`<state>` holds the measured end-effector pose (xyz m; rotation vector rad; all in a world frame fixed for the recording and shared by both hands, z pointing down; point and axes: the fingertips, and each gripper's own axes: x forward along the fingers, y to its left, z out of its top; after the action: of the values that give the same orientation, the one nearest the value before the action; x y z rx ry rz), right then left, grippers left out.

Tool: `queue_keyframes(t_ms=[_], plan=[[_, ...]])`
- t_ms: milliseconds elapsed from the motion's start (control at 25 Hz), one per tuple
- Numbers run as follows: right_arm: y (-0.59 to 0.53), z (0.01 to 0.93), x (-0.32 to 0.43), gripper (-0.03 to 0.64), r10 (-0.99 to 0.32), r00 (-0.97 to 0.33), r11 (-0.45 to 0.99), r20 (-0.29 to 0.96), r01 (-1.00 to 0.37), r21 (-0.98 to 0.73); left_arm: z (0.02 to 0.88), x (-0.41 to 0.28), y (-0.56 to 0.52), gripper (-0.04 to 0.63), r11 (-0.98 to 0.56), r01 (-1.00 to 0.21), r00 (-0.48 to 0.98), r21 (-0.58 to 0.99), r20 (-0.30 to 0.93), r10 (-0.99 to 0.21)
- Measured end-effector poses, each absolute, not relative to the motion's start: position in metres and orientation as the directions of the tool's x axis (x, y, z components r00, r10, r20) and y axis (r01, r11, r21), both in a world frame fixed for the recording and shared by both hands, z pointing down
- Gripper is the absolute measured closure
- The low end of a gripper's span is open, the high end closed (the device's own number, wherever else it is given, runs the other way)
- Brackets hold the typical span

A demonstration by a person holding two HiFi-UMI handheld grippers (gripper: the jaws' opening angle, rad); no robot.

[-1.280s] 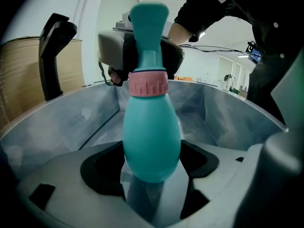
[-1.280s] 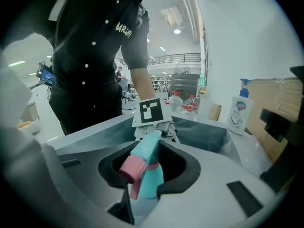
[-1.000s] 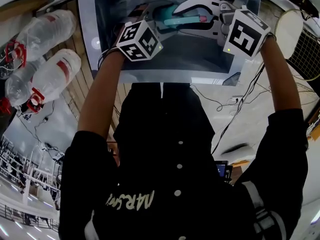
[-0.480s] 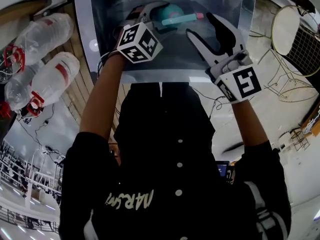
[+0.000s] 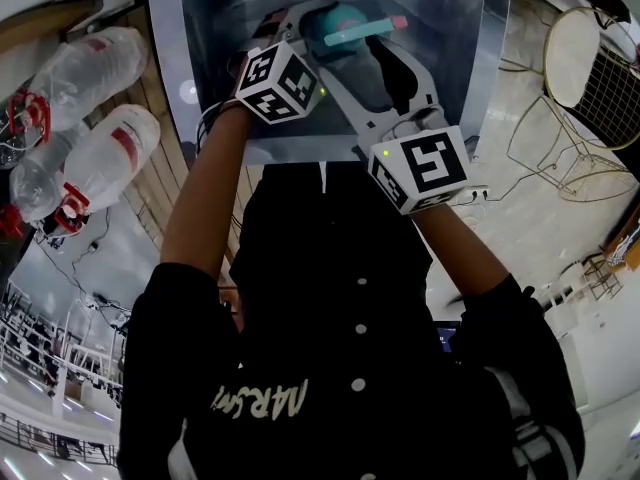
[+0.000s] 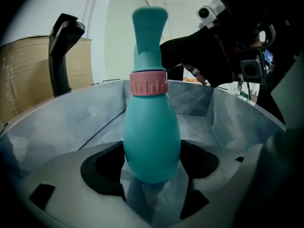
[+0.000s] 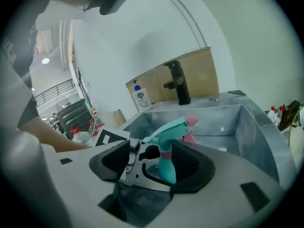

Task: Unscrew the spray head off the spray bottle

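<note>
The left hand-held gripper (image 6: pixel 152 177) is clenched on the lower body of the teal spray bottle (image 6: pixel 152 141), holding it above the steel sink (image 7: pixel 259 127). The bottle's long axis stands upright, base at the jaws, pink collar (image 6: pixel 148 83) above. The spray head (image 7: pixel 172 127) is on top, its pink nozzle (image 7: pixel 191 121) pointing right in the head view. The right hand-held gripper (image 7: pixel 159 167) has just been opening; its jaws stand released, wide either side of the bottle's neck, not pressing on it.
</note>
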<state>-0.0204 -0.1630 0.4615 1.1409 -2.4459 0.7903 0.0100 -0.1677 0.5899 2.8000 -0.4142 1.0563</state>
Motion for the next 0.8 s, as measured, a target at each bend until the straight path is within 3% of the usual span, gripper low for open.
queue_keyframes(t_ms=[200,520,800], plan=[[-0.165,0.468,-0.018,0.316,-0.605,-0.563,0.49,0.564,-0.821,-0.294,0.591,0.01,-0.167,0.219,-0.954,-0.3,0.709,0.015,0.673,-0.212],[-0.175,0.473,-0.021,0.328,-0.621,-0.549,0.47,0.56,-0.832,-0.295,0.59,0.01,-0.168,0.219,-0.949,-0.314,0.701,0.017,0.679,-0.22],[-0.185,0.478,-0.027,0.327,-0.595,-0.57,0.536,0.566,-0.807,-0.248,0.591,0.01,-0.17,0.218,-0.951,-0.309,0.698,0.013,0.682,-0.218]])
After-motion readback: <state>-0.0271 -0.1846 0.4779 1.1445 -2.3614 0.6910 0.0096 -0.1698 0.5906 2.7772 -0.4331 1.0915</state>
